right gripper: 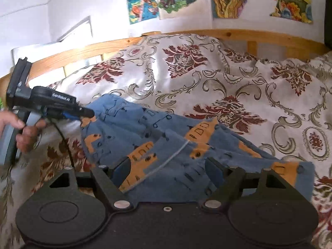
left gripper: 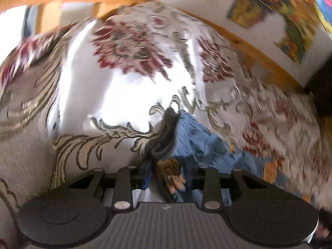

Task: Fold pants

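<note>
Both grippers (right gripper: 88, 113) (right gripper: 166, 172): left pinches pants (right gripper: 145, 128), right spread over them.

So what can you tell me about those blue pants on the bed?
The pants are small, soft blue fabric printed with orange house-like shapes and dark doodles. They lie rumpled, partly folded, on the floral bedspread. The left gripper pinches one edge at their far left; the right gripper sits open, fingers either side of the near fabric. A pale thread or cord crosses the middle.
</note>
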`<state>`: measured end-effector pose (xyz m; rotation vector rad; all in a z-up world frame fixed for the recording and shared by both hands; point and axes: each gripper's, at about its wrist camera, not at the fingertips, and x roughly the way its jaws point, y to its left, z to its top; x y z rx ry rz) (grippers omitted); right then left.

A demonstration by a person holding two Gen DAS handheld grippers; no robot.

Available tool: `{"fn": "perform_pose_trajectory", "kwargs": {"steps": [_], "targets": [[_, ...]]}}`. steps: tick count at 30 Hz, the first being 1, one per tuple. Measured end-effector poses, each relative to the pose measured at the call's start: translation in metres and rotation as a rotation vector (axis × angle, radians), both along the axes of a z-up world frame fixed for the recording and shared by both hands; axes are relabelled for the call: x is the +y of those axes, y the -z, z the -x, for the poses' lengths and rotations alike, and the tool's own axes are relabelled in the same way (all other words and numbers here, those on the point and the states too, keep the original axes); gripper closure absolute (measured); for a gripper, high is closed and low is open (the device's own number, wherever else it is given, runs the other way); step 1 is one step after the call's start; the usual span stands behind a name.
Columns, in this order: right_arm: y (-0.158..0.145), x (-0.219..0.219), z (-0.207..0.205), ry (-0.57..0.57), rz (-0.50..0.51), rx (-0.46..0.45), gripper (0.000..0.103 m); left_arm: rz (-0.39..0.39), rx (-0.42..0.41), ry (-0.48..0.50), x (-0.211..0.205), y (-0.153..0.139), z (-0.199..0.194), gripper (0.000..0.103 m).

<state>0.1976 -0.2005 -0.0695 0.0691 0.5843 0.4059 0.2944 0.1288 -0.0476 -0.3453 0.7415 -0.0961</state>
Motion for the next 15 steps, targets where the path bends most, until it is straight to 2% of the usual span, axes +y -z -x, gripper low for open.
{"fn": "perform_pose_trajectory", "kwargs": {"steps": [2, 4, 5, 6, 7, 8, 13, 15], "targets": [[0.002, 0.013, -0.008, 0.031, 0.032, 0.001, 0.028, 0.033, -0.011, -0.027, 0.003, 0.007, 0.001, 0.066], [0.007, 0.031, -0.013, 0.075, 0.148, -0.024, 0.033, 0.028, -0.022, -0.031, 0.002, 0.009, 0.001, 0.063], [0.012, 0.041, -0.017, 0.089, 0.23, -0.025, 0.033, 0.032, -0.03, -0.025, 0.001, 0.012, 0.001, 0.056], [0.018, 0.046, -0.019, 0.085, 0.272, -0.024, 0.033, 0.042, -0.041, -0.011, 0.0, 0.013, 0.001, 0.052], [0.023, 0.048, -0.019, 0.079, 0.282, -0.035, 0.034, 0.047, -0.051, 0.002, 0.0, 0.014, 0.0, 0.045], [0.026, 0.05, -0.019, 0.082, 0.29, -0.046, 0.034, 0.041, -0.059, 0.014, -0.002, 0.014, -0.001, 0.044], [0.025, 0.045, -0.016, 0.079, 0.265, -0.065, 0.034, -0.026, -0.051, 0.016, -0.014, 0.013, -0.004, 0.046], [0.023, 0.04, -0.014, 0.081, 0.233, -0.068, 0.034, -0.037, -0.033, -0.007, -0.014, 0.012, -0.005, 0.062]]}}
